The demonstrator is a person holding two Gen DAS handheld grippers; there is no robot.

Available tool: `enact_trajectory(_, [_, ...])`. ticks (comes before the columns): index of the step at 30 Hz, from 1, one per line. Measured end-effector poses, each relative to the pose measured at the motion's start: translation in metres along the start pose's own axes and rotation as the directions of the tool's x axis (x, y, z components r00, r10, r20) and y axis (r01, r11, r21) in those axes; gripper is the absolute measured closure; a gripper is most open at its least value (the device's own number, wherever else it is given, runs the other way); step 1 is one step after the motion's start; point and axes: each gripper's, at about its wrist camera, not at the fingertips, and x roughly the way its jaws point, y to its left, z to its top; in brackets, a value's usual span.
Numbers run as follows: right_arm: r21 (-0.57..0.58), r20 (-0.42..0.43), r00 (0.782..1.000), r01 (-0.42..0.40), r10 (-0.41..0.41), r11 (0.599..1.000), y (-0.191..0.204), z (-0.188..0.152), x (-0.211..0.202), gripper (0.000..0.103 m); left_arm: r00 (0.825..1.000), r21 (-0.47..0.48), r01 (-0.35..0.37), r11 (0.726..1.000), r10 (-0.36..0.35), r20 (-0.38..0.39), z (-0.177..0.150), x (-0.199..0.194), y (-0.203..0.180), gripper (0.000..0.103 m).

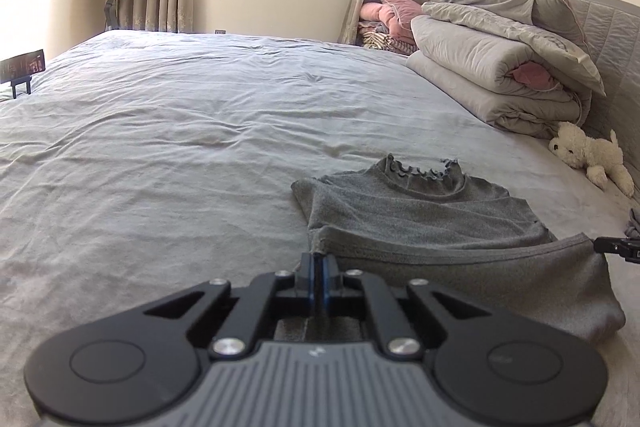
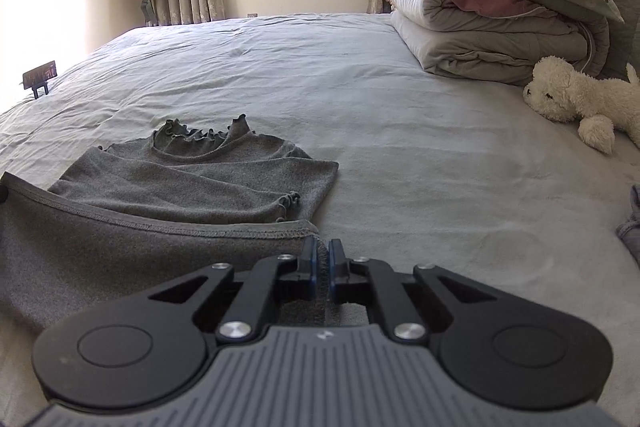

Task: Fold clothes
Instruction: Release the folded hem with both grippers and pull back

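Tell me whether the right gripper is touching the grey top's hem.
Touching. The right wrist view shows the right gripper shut on the hem corner of the grey top, with fabric pinched between its blue pads and no gap.

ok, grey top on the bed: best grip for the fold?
The two near hem corners, approached from the near side. The grey top lies collar-away with a straight stitched hem; the left gripper and right gripper are shut on them.

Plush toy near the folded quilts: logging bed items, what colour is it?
Cream white plush toy, clearest in the right wrist view.
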Motion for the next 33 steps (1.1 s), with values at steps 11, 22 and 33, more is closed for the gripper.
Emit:
enact_trajectory(11, [0.01, -0.01, 1.0, -0.027, 0.028, 1.0, -0.002, -0.012, 0.017, 0.017, 0.997, 0.026, -0.05, 0.998, 0.052, -0.054, -0.013, 0.02, 0.0, 0.099])
enact_trajectory(22, [0.05, 0.086, 0.99, 0.107, -0.111, 0.993, 0.001, -0.003, 0.006, 0.0, 0.994, -0.03, -0.07, 0.997, 0.067, -0.086, -0.015, 0.025, 0.005, 0.097])
enact_trajectory(33, [-0.21, 0.332, 0.927, 0.255, -0.176, 0.944, 0.034, -0.008, -0.021, 0.03, 0.993, -0.081, -0.085, 0.993, 0.078, -0.093, -0.012, 0.026, 0.012, 0.097])
